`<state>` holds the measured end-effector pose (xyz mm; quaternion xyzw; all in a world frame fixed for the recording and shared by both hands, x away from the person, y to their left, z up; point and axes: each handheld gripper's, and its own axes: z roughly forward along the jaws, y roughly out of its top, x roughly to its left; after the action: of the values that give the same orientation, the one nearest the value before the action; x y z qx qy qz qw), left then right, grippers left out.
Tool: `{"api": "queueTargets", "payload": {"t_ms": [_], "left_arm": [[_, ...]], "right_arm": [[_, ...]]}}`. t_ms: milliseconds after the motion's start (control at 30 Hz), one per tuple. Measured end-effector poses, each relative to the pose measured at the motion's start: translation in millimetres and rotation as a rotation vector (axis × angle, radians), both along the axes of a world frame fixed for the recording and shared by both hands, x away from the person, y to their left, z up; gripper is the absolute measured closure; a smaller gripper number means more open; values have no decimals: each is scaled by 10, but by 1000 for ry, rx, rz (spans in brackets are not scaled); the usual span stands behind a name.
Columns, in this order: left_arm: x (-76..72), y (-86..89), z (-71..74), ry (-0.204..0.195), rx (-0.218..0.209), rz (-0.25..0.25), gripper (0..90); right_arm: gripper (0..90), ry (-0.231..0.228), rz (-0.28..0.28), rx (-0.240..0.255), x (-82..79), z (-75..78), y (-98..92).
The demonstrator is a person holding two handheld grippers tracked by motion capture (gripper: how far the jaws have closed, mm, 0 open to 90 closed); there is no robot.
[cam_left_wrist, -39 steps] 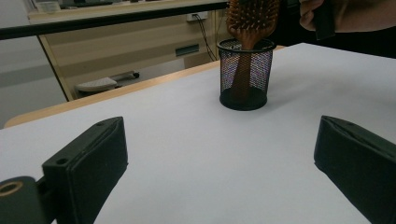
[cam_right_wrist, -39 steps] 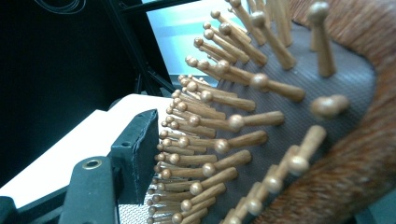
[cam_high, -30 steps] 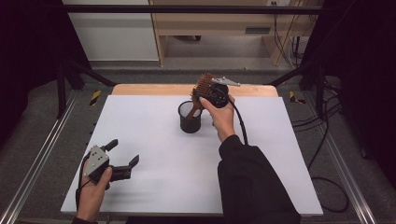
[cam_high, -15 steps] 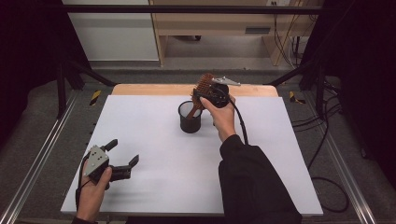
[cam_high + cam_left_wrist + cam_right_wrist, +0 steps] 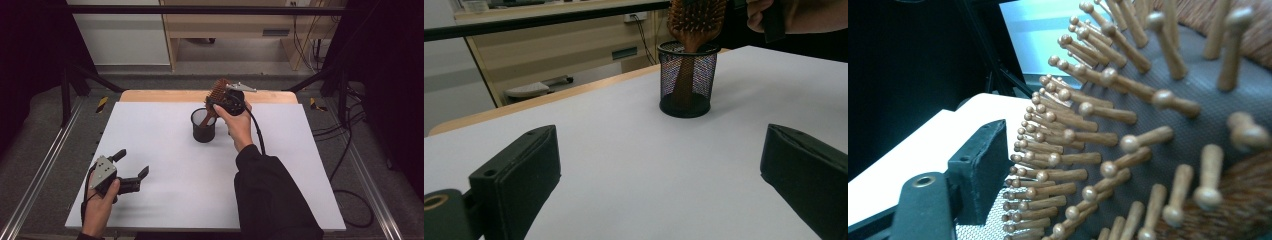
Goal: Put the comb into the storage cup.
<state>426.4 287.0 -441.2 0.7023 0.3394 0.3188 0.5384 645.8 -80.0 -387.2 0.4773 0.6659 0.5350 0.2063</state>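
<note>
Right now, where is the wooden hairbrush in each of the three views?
High view: hairbrush at upper centre, handle down in the black mesh cup, beside the right gripper.
Left gripper view: top centre-right, standing in the cup.
Right gripper view: bristled face close up across the right.
Shared landmark: the white table.

Three cameras: one fixed overhead, one riding on each gripper.

The high view looks forward and down from the near side over the whole white table [image 5: 165, 150], with shelving far behind. The left gripper view sits low at the near left, just above the tabletop, facing far-right across it toward the mesh cup [image 5: 687, 80] and the hairbrush [image 5: 696, 22], which the high view shares. The right gripper view is pressed very close to the brush's bristles, looking past them at the table's edge.
</note>
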Motion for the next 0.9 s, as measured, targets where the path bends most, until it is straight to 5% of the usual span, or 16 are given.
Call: {"api": "queueTargets", "payload": {"t_ms": [900], "left_arm": [[2,0,-1,2,1,0,30]], "right_arm": [[97,9,-16,-4,-20,4,15]]}}
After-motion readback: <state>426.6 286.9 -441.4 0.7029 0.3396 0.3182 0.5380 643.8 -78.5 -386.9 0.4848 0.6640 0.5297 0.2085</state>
